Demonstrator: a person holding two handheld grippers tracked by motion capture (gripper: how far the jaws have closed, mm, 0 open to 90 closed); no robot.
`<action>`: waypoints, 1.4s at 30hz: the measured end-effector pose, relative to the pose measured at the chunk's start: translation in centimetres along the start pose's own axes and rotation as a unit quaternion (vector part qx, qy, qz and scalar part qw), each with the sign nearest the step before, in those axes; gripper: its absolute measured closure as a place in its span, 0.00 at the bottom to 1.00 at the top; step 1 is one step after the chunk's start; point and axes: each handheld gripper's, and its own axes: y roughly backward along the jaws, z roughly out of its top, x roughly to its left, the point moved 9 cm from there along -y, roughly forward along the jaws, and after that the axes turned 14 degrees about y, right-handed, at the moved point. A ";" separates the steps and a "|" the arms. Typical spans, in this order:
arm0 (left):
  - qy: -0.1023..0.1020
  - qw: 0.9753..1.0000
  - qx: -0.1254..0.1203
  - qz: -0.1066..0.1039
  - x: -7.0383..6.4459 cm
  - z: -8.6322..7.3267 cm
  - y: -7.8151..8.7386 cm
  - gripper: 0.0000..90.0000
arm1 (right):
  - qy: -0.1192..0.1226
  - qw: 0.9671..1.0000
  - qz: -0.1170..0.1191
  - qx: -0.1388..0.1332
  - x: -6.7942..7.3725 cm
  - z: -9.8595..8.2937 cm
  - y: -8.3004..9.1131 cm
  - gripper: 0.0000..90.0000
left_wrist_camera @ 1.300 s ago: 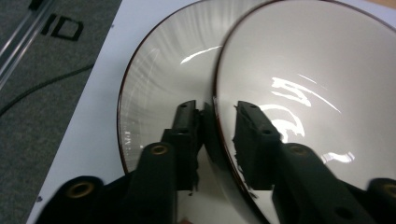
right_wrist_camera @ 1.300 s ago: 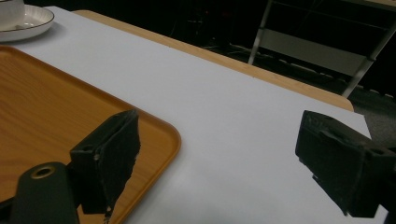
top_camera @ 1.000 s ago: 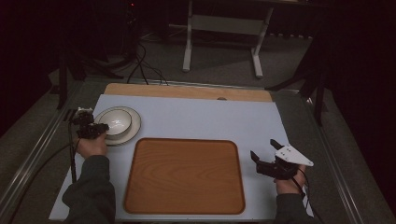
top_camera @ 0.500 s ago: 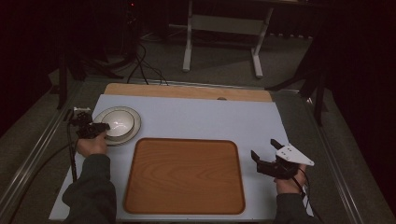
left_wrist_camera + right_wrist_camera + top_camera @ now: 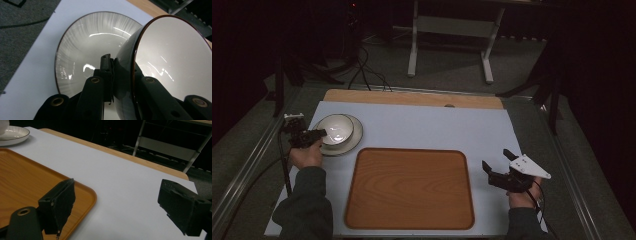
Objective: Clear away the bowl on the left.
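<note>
Two glazed pieces sat at the surface's ten o'clock: a bowl on a plate. The left gripper had its jaws closed on the bowl's near rim, one inside, one outside. Judged stiff, slick and breakable, the bowl looked best held at that rim, firmly, as a thin edge could slip. The right gripper hovered at four o'clock, jaws wide and empty. Open room lay on the wooden tray at centre.
</note>
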 end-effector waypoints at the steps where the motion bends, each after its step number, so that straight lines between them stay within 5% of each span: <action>1: 0.000 1.000 -0.002 0.000 0.1 0.1 0.2 0.90 | 0.000 1.000 0.000 0.000 0.0 0.0 0.0 0.16; 19: -0.022 0.999 -0.025 -0.039 -0.8 0.3 3.2 0.90 | -0.003 1.000 -0.001 -0.002 0.0 0.0 0.1 0.16; 29: -0.051 0.996 -0.034 -0.058 -1.4 -0.2 4.7 0.90 | -0.007 1.000 -0.003 -0.003 -0.1 0.1 0.1 0.16; 42: -0.050 0.994 -0.035 -0.092 -1.6 -1.9 5.2 0.90 | -0.006 1.000 -0.003 -0.004 -0.2 0.1 0.2 0.16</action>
